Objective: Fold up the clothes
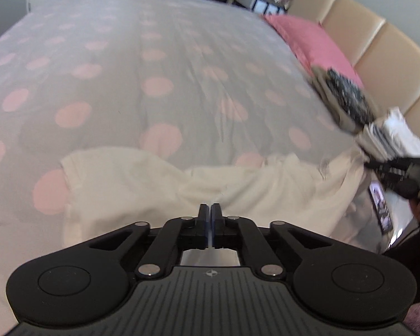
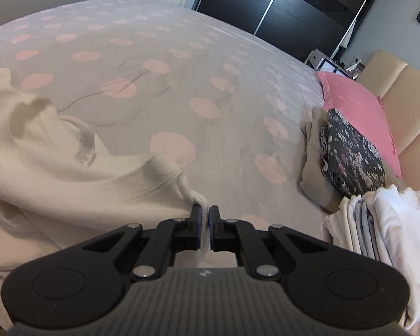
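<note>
A cream-white garment (image 1: 142, 179) lies stretched across the near part of a grey bedspread with pink dots (image 1: 154, 56). My left gripper (image 1: 210, 207) is shut on the garment's near edge, cloth pinched between its pads. In the right wrist view the same garment (image 2: 42, 168) spreads to the left, its neck label facing up. My right gripper (image 2: 205, 210) is shut on a bunched corner of it, and the fabric pulls taut toward the left. The right gripper (image 1: 397, 168) also shows at the right edge of the left wrist view, gripping the garment's far end.
Along the bed's right side sit a beige folded piece with a dark floral garment (image 2: 350, 154) on top and a stack of white folded clothes (image 2: 383, 224). A pink pillow (image 2: 358, 106) rests against the beige padded headboard (image 2: 406, 98). A dark wardrobe (image 2: 280, 8) stands beyond the bed.
</note>
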`<control>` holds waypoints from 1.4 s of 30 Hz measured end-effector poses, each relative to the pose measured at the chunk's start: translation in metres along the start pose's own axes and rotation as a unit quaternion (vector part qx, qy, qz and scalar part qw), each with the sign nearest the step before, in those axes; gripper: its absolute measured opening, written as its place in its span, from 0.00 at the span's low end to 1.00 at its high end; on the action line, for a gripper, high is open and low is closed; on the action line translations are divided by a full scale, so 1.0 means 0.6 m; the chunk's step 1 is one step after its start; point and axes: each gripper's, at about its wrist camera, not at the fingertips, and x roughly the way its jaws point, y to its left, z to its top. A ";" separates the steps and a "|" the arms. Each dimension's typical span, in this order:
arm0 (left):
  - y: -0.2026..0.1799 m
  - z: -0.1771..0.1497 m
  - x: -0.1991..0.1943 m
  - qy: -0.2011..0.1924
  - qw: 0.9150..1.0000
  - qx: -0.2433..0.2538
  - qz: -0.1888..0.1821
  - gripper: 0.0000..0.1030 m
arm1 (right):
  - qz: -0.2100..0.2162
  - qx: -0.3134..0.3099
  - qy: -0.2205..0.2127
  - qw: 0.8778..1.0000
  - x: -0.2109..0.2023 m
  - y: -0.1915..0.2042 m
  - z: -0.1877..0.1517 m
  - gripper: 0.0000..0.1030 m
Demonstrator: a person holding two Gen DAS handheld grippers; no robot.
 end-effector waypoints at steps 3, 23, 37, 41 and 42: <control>0.021 -0.004 -0.010 -0.002 0.999 -0.011 0.037 0.00 | -0.005 -0.004 0.017 1.000 0.007 0.004 -0.003 0.06; -0.057 0.037 0.151 0.081 0.991 0.104 -0.005 0.30 | 0.008 -0.016 0.045 0.999 0.025 0.029 -0.018 0.06; -0.104 0.016 0.182 0.074 0.991 0.108 0.030 0.09 | -0.009 -0.088 0.042 0.995 0.044 0.071 -0.047 0.06; -0.127 0.018 0.154 0.019 0.991 0.112 0.066 0.00 | -0.024 -0.090 0.020 0.995 0.028 0.070 -0.040 0.06; -0.127 0.024 0.140 -0.002 0.992 0.102 0.067 0.00 | -0.027 -0.087 0.014 0.996 0.023 0.068 -0.038 0.06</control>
